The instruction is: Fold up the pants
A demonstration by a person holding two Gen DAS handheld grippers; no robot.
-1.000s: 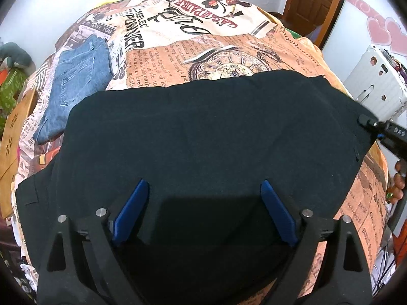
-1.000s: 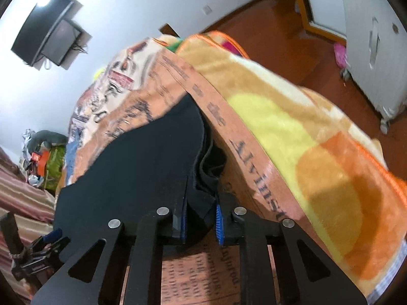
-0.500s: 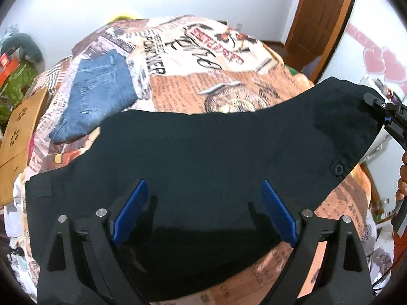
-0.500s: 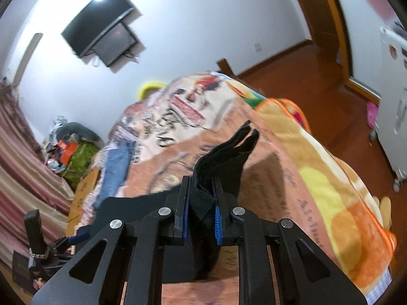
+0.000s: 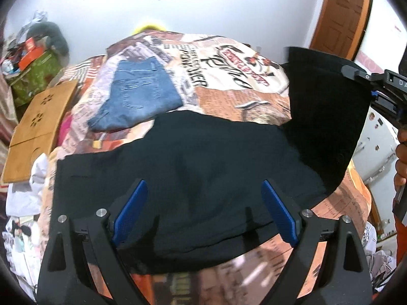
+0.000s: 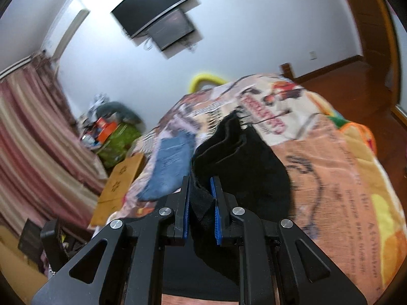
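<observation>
Black pants (image 5: 203,172) lie across the near part of a bed with a newspaper-print blanket (image 5: 229,76). My left gripper (image 5: 204,208) is open and hovers over the middle of the pants, holding nothing. My right gripper (image 6: 199,203) is shut on the pants' right end (image 6: 229,152) and holds it lifted above the bed. In the left wrist view the lifted end (image 5: 325,106) hangs as a flap at the right, with the right gripper (image 5: 374,86) at its top corner.
Folded blue jeans (image 5: 137,96) lie further back on the bed. A brown cardboard piece (image 5: 38,119) rests at the bed's left edge. Green boxes and clutter (image 5: 33,76) stand at the left wall. A white case (image 5: 379,147) stands right of the bed.
My right gripper has lifted the pants' right end higher and carried it leftward over the bed. The left gripper has drawn back and stays open.
</observation>
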